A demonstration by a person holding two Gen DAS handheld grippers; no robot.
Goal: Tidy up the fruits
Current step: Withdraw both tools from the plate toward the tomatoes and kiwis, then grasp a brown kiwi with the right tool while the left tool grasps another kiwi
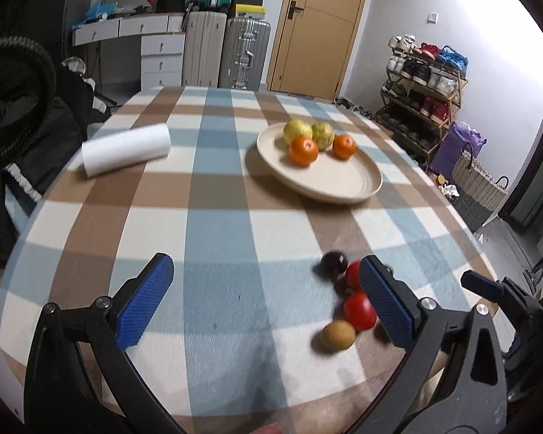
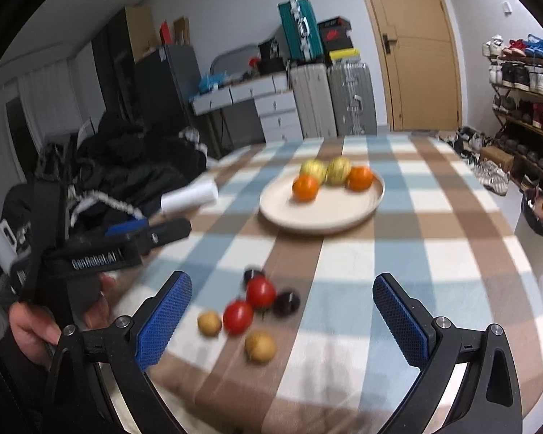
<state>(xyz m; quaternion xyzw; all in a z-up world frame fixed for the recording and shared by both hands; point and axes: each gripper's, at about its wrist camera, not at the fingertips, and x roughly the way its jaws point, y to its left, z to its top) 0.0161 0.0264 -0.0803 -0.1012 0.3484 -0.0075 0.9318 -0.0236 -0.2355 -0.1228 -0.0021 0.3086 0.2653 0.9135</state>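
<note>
over the checked table (image 2: 452, 253) both grippers gape empty; plate (image 2: 344, 213) holds four fruits

Two oranges (image 2: 305, 188) and two yellow-green fruits (image 2: 338, 170) are grouped on the far side of a cream plate (image 2: 344, 217). Two red tomatoes (image 2: 260, 292), dark plums (image 2: 287, 303) and brown fruits (image 2: 260, 346) are clustered on the cloth nearby.

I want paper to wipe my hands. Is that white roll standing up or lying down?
Lying down. The white paper towel roll rests on its long side on the checked tablecloth, left of the cream plate.
</note>
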